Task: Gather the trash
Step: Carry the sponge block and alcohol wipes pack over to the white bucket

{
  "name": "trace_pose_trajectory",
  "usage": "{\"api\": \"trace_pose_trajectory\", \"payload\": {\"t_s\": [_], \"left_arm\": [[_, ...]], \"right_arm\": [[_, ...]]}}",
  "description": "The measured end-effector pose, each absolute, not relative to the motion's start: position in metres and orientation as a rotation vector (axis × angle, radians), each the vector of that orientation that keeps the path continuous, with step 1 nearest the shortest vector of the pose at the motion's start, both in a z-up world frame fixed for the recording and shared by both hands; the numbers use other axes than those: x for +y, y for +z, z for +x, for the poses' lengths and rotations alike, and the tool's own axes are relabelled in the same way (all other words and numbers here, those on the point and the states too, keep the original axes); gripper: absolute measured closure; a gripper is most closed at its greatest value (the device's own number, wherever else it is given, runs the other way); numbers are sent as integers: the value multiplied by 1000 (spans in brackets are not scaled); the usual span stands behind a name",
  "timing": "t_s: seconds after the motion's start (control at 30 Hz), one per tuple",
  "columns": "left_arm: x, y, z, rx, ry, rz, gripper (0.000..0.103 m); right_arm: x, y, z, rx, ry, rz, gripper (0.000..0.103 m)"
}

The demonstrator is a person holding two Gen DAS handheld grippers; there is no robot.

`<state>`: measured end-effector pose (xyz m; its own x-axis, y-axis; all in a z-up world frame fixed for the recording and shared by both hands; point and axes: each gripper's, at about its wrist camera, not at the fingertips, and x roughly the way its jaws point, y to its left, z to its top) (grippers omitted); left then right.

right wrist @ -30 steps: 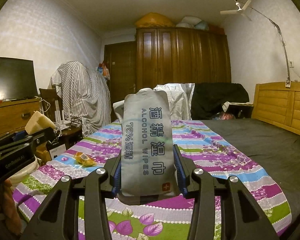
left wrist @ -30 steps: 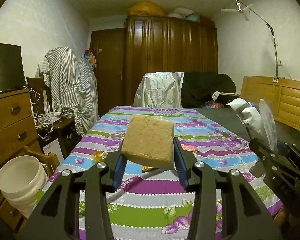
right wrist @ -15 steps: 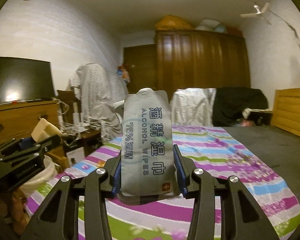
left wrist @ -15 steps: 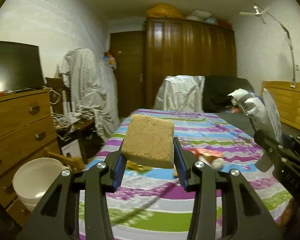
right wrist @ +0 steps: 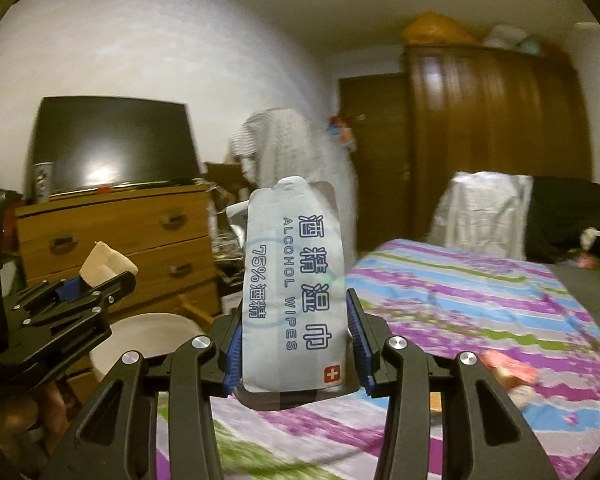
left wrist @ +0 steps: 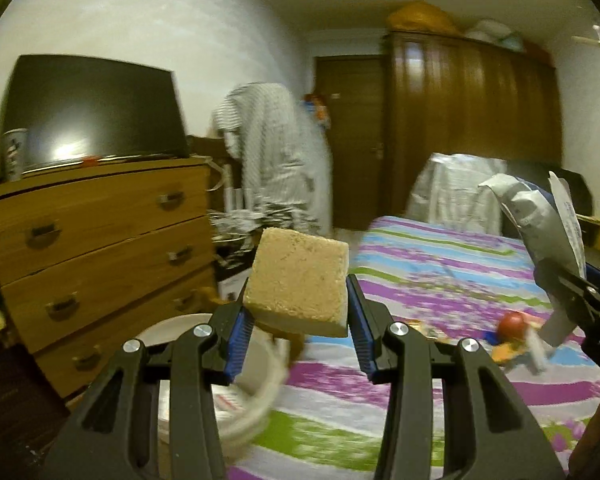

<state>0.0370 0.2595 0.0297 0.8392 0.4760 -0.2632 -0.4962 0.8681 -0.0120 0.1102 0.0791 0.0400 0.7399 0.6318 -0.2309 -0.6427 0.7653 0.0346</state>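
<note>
Left gripper [left wrist: 298, 316] clamped on a tan sponge block [left wrist: 298, 280], right gripper [right wrist: 294, 344] clamped on an alcohol wipes pack [right wrist: 294, 288], both held up off the striped bedspread [left wrist: 440, 280]. White bucket [right wrist: 148, 340] sits on the floor by the wooden dresser [left wrist: 100, 232], just below the left gripper.

Left gripper [left wrist: 296, 322]: black forked arms with long cut-out slots, a silver round screw head on each of four knuckles, ribbed blue pads [left wrist: 236, 336] lining the inner faces. Right gripper [right wrist: 294, 346]: same black frame, same silver screws, same blue pads [right wrist: 358, 336]. Small bright screws dot the left gripper's side plates.
</note>
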Motion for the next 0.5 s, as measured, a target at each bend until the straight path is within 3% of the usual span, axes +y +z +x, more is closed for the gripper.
{"api": "trace_pose_trajectory", "payload": {"t_s": [0.5], "left_arm": [[383,17,22,329,707,-144,61]], "right_arm": [[297,44,147,378,915,-129,58]]}}
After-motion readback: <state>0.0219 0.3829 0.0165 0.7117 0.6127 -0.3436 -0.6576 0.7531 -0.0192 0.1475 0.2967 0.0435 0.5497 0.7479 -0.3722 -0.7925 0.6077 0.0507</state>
